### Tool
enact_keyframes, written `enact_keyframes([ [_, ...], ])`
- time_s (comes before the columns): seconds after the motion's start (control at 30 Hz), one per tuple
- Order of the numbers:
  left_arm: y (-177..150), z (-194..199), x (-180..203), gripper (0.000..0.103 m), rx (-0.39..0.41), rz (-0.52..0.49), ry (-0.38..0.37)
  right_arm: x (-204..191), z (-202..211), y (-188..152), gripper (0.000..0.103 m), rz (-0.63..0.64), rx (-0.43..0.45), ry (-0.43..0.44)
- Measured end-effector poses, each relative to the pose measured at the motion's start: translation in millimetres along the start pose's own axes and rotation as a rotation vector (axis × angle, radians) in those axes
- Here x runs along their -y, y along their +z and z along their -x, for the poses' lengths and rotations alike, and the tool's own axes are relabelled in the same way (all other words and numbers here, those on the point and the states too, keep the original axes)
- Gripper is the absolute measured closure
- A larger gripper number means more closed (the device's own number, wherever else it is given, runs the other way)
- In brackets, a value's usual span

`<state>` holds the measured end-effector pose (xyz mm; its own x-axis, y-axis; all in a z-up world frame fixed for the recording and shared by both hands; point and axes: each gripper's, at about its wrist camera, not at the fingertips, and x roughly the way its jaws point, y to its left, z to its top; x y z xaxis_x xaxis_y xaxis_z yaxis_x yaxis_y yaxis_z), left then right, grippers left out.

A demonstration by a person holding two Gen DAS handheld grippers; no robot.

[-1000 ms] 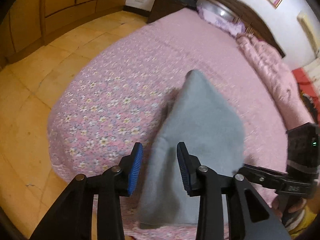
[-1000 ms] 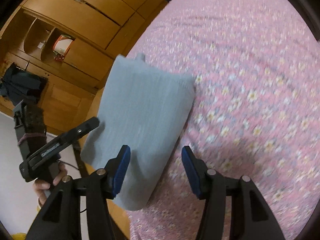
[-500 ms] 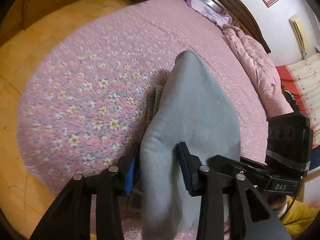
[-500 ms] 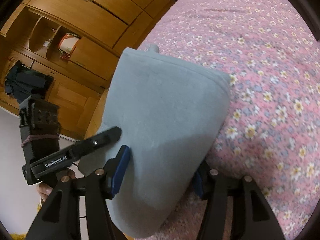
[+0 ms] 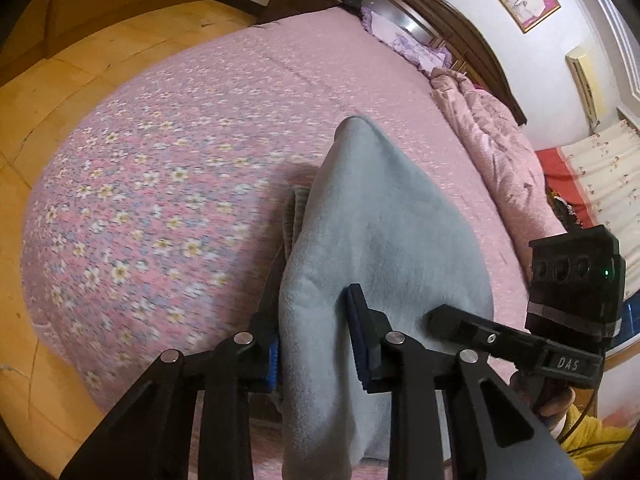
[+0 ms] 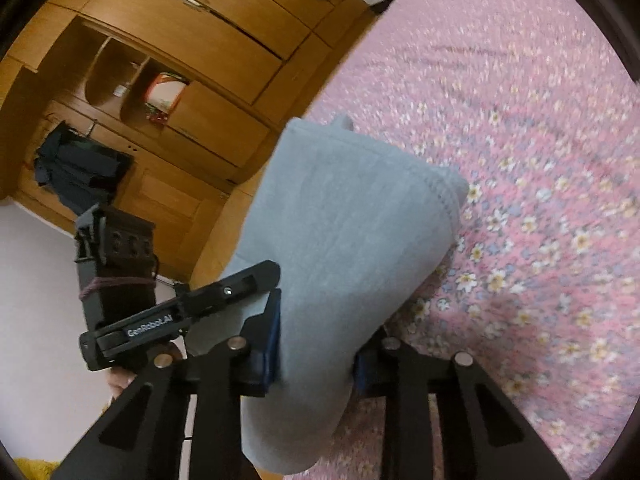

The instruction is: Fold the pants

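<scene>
The grey pants (image 5: 376,232) are folded into a thick bundle and held up off the pink flowered bed (image 5: 160,168). My left gripper (image 5: 314,344) is shut on one near edge of the bundle. My right gripper (image 6: 316,356) is shut on the other near edge of the pants (image 6: 344,240). The far folded end hangs toward the bed. Each gripper shows in the other's view: the right one at the right of the left wrist view (image 5: 516,340), the left one at the left of the right wrist view (image 6: 176,312).
A pink quilt (image 5: 492,152) lies bunched along the bed's far side by the dark headboard (image 5: 440,20). A wooden wardrobe (image 6: 168,80) stands beyond the bed's edge, with wooden floor (image 5: 80,80) beside it.
Both grippers closed onto the near edge of the folded pants and lifted the bundle off the bed.
</scene>
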<state>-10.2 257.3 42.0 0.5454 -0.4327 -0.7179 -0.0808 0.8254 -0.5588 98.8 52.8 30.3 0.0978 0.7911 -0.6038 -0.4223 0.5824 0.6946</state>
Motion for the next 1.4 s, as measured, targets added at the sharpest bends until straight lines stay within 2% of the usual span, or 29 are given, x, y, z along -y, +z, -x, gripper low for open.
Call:
enact_keyframes([
  [0.1, -3.0, 0.5, 17.1, 0.083, 0.012, -0.002, -0.029, 1.5, 21.8, 2.9, 0.074, -0.007, 0.006, 0.040],
  [0.27, -9.0, -5.0, 54.3, 0.083, 0.018, -0.013, -0.077, 10.8, 62.9, 4.6, 0.074, -0.004, 0.016, 0.059],
  [0.67, -14.7, -46.4, 148.2, 0.083, -0.046, -0.066, -0.183, 51.2, 182.6, -1.3, 0.074, 0.004, 0.089, -0.013],
  [1.03, -26.4, -100.6, 207.4, 0.083, -0.149, -0.072, -0.161, 111.6, 248.0, 7.8, 0.075, -0.033, 0.074, -0.087],
  [1.23, -30.4, -128.1, 232.0, 0.083, -0.184, -0.124, -0.125, 138.5, 262.4, 22.1, 0.075, -0.040, 0.062, -0.141],
  [1.4, -30.8, -152.7, 235.1, 0.083, -0.219, -0.153, -0.077, 164.3, 260.0, 28.3, 0.075, -0.054, 0.046, -0.220],
])
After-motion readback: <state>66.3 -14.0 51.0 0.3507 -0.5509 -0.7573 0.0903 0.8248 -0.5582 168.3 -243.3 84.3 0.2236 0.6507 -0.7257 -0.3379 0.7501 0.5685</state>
